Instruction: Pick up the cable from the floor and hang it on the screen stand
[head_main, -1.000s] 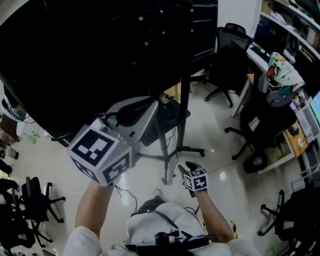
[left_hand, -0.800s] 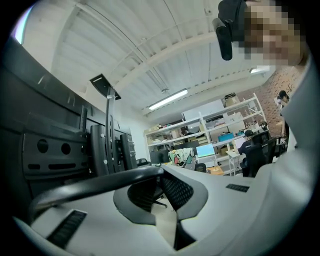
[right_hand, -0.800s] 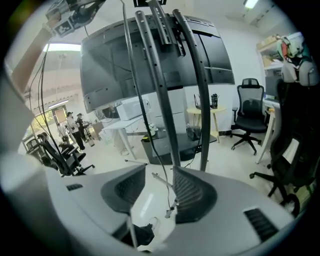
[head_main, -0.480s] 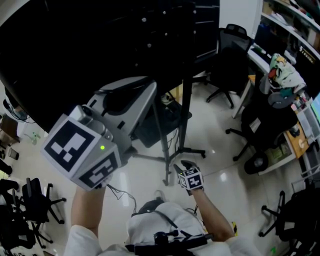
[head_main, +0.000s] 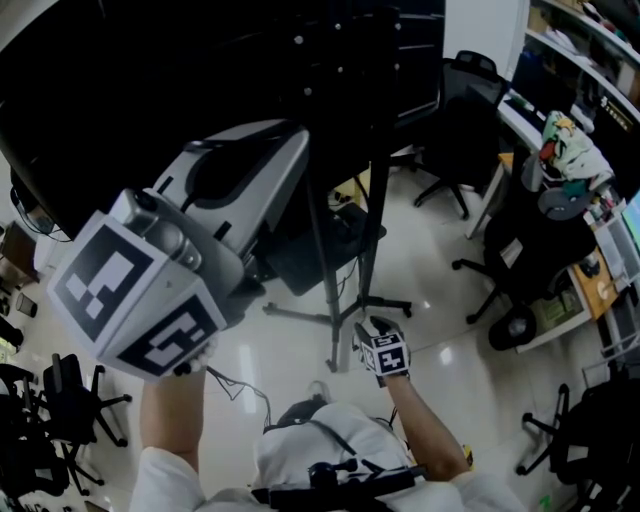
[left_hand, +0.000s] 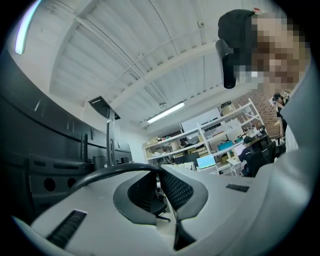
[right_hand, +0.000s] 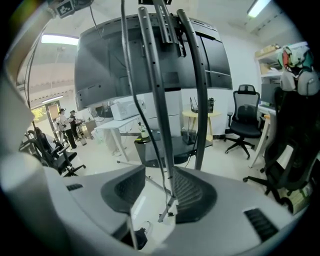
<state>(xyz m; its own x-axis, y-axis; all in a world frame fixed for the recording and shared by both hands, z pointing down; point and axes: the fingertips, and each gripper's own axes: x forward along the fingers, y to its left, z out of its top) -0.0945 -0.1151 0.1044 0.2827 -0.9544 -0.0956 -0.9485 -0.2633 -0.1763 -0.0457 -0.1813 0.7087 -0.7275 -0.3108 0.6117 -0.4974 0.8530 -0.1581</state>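
Now left gripper (left_hand: 158, 172) high, jaws tight on cable (left_hand: 114, 170).

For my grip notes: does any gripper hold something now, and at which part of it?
The left gripper is shut on the black cable, somewhere along its length; its ends are unseen. The right gripper is open and holds nothing.

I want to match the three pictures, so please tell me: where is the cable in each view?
Head view: cable, thin line over the floor, lower left.
Left gripper view: thick dark arc coming out of the closed fingers, lower centre.
Right gripper view: probably the thin line hanging just left of centre.
Shared landmark: the big dark screen.
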